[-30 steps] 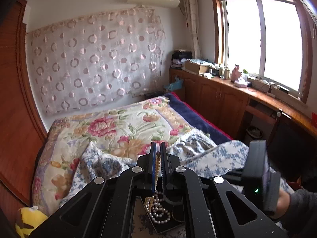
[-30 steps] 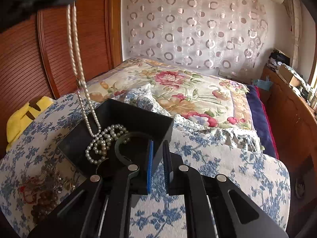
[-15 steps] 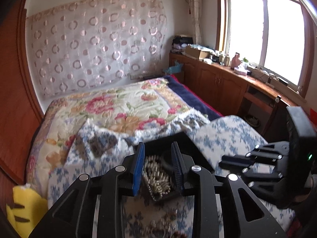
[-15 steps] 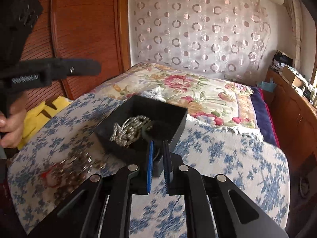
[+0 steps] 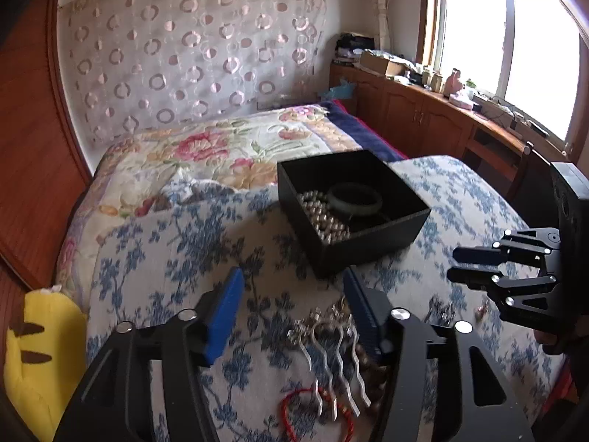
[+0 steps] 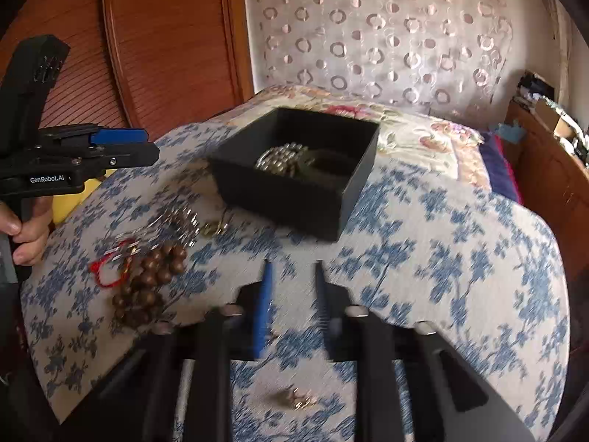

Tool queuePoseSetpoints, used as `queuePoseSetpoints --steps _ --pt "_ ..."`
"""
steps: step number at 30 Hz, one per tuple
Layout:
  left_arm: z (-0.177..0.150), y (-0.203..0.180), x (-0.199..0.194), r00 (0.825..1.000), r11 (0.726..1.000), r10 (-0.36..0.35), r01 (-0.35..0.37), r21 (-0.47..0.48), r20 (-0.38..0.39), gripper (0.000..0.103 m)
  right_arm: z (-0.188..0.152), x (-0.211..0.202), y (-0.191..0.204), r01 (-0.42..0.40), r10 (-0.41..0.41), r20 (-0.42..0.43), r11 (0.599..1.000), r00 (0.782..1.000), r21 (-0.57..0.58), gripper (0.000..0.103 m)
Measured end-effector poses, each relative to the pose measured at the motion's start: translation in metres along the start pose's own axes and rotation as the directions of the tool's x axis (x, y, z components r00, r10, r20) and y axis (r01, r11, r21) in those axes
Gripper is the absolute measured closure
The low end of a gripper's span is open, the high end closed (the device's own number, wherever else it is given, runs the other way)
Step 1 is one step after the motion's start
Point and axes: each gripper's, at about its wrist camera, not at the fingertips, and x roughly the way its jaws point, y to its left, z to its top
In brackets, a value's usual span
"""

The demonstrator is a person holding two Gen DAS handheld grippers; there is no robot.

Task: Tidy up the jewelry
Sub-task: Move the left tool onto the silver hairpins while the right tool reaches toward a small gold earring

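Sorting loose jewelry into black box (image 5: 353, 217) | pearls (image 5: 324, 217) boxed | left gripper (image 5: 292, 307) wide open, empty, over silver hairpins (image 5: 333, 361) | right gripper (image 6: 292, 304) part-open, empty | next: descend, pinch pins.

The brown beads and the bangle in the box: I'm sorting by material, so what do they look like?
Brown beads: probably wood, dull brown with soft sheen. Bangle inside the black box: dark, smooth, thick ring, possibly stone or glass; unclear.
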Motion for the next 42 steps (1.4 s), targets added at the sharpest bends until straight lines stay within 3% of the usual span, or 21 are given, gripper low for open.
queuePoseSetpoints --steps 8,16,24,35,42 --pt "-0.023 0.002 0.015 0.997 1.000 -0.024 0.024 -0.004 -0.073 0.040 -0.015 0.007 0.015 -0.033 0.031 -0.058 0.999 0.998 -0.027 0.073" --pt "-0.027 -0.011 0.037 0.985 0.996 -0.093 0.094 0.000 -0.146 0.040 -0.024 0.008 0.018 -0.024 0.022 -0.074 0.999 0.997 -0.026 0.073" --pt "-0.023 -0.017 0.051 0.978 0.996 -0.084 0.084 -0.009 -0.190 0.040 -0.022 0.001 0.020 -0.035 0.034 -0.050 0.999 0.998 -0.023 0.073" --pt "-0.025 -0.019 0.058 0.978 0.999 -0.050 0.048 -0.015 -0.202 0.049 -0.020 0.005 0.018 -0.042 0.041 -0.051 0.999 0.998 -0.021 0.073" --pt "-0.027 -0.019 0.056 0.977 0.999 -0.046 0.045 -0.011 -0.207 0.049 -0.019 0.007 0.020 -0.046 0.045 -0.055 0.999 0.998 -0.029 0.073"
